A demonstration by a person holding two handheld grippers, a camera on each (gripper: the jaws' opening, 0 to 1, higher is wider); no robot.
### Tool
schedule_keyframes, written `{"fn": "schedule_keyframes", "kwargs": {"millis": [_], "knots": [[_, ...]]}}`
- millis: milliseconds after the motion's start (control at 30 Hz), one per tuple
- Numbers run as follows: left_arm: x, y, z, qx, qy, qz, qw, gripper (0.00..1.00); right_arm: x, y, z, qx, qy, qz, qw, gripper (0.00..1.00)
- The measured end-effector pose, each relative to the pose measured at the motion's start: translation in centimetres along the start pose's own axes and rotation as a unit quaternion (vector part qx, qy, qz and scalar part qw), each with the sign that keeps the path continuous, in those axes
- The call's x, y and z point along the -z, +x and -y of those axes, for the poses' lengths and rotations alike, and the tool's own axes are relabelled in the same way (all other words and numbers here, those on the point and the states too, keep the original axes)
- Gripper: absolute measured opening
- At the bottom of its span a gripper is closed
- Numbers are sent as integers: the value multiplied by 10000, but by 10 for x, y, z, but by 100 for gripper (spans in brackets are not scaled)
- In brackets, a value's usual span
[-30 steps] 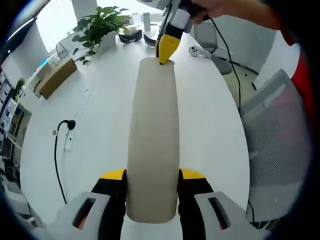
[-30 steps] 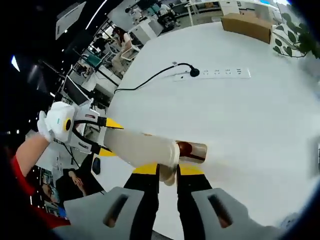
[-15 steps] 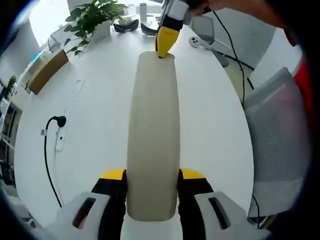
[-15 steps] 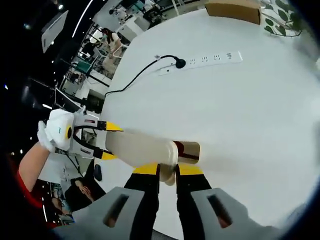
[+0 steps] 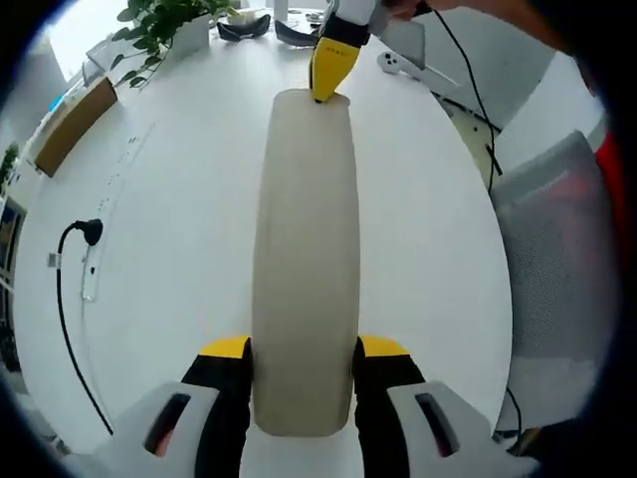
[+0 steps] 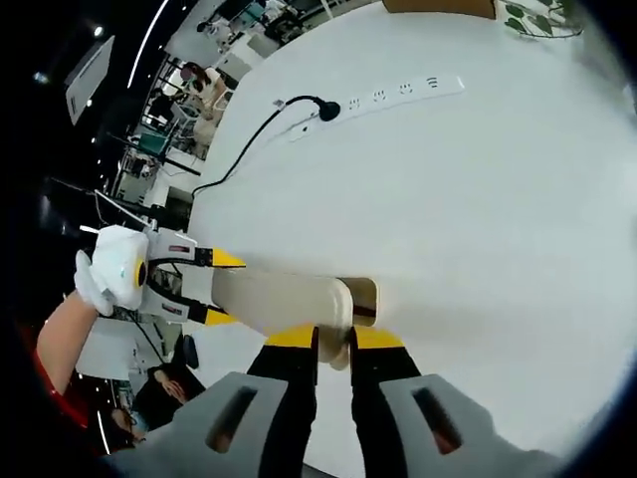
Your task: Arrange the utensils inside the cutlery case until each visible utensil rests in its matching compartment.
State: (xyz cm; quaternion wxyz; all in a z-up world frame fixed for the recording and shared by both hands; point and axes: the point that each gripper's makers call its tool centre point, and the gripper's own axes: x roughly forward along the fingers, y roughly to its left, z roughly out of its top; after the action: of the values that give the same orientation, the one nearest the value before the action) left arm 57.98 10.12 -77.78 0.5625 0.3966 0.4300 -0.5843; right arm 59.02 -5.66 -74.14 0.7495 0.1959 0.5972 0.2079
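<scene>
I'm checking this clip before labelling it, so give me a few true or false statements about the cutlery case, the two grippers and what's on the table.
1. The left gripper clamps one end of the beige cutlery case. True.
2. The right gripper is open and well clear of the case. False: its jaws are shut on the case's other end.
3. The case lies open with utensils showing in its compartments. False: only its smooth beige outside shows, and no utensils can be seen.
4. A white power strip with a black plug in it lies on the white table. True.
5. A potted plant stands at the far end of the table. True.
</scene>
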Motion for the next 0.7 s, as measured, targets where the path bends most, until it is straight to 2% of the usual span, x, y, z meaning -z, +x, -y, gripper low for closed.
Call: {"fn": "schedule_keyframes", "kwargs": {"millis": [167,367,567,700], "knots": [[7,7,-1,22,52,-111,9999,41,12,5,-1,-205,201,48,9996,8],[12,15,0,6,135,-191,9997,41,22,13,-1,-225,108,54,9997,8],[14,21,-3,-6,154,-251,9996,41,13,17,4,-207,-12,194,9996,8],[15,24,-1,-21,195,-329,9993,41,14,21,3,-171,-96,235,9995,8]]}}
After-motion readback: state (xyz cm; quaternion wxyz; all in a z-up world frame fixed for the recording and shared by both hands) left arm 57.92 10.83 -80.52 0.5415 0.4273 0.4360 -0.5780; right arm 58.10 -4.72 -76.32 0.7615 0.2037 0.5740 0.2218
